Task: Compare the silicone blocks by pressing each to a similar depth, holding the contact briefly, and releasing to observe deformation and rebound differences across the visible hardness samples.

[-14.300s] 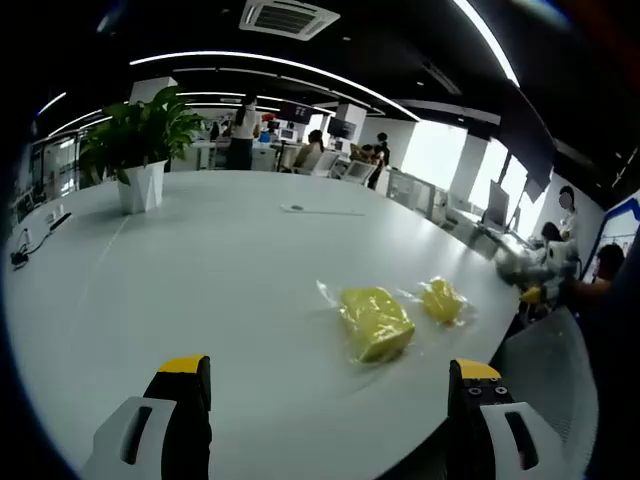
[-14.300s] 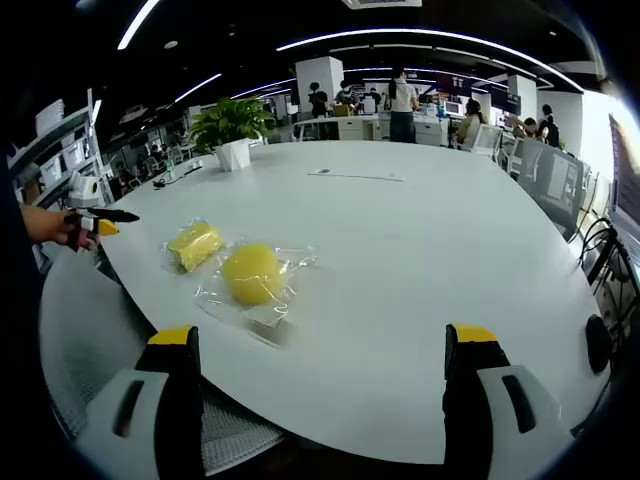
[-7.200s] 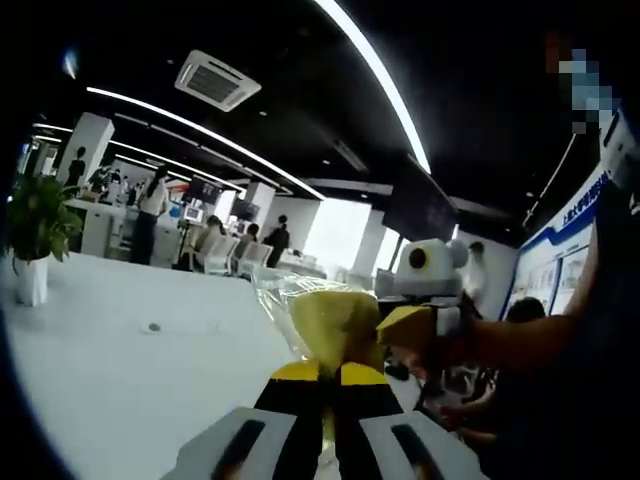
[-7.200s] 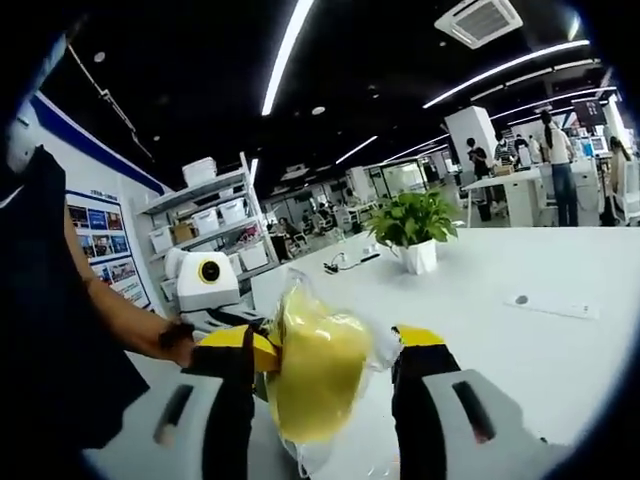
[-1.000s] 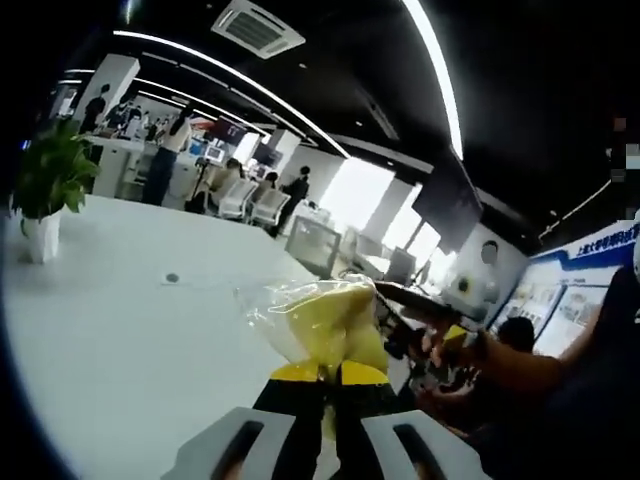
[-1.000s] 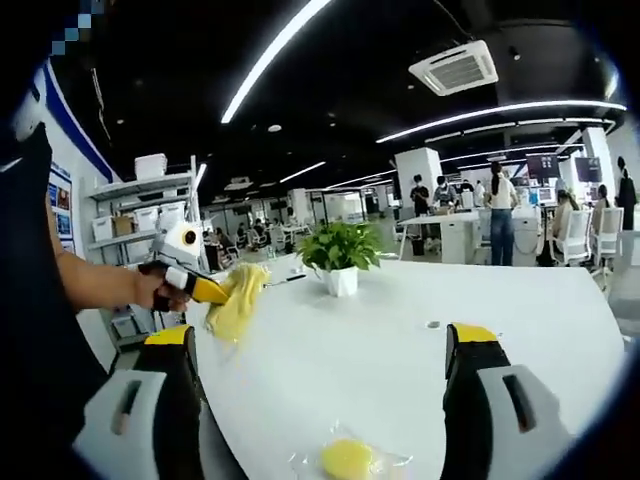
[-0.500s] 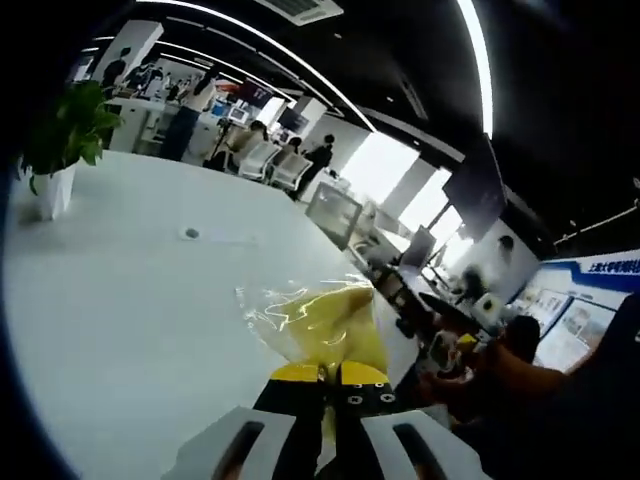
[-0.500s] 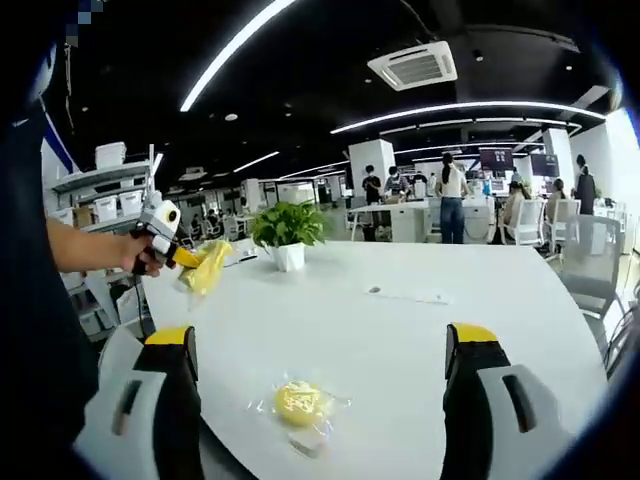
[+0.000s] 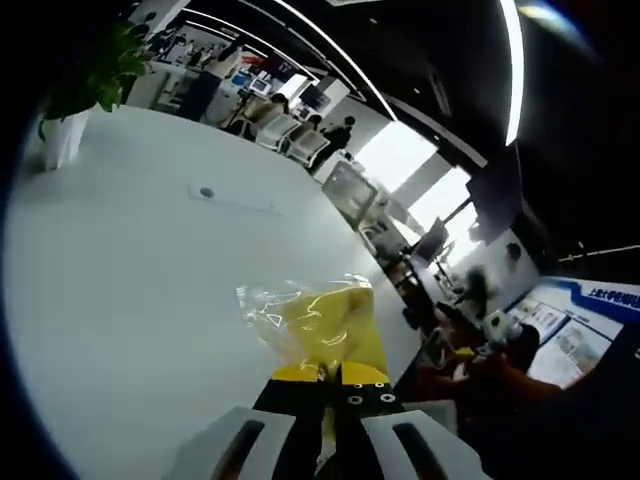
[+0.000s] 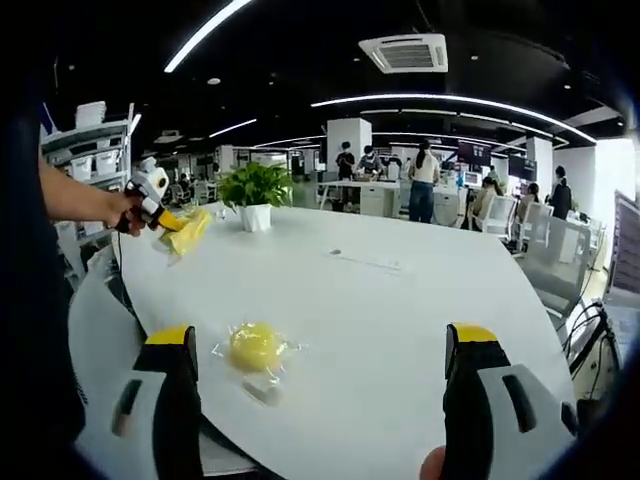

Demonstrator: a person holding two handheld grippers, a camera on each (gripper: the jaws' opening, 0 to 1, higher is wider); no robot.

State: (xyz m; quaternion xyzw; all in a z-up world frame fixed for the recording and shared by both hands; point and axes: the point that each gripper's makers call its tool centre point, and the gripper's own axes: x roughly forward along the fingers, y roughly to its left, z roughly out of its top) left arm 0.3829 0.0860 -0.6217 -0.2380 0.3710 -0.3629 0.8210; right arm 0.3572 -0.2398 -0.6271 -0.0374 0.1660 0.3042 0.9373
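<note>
The left claw (image 9: 330,375) is clamped tight on a bagged yellow silicone block (image 9: 325,322), holding it up above the white desk (image 9: 120,260). The right claw (image 10: 318,365) stands wide apart, gripping nothing. A second bagged yellow block (image 10: 255,346) lies on the desk close to its near edge, just inside the right claw's left jaw. Broad bare desk stretches beyond, toward a potted plant (image 10: 255,192).

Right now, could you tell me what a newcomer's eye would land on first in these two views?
The left tongs are shut on a bagged yellow block, held above the white table. In the right gripper view, the open right tongs frame a round yellow bagged sample lying on the table's near edge, with a potted plant further back.
</note>
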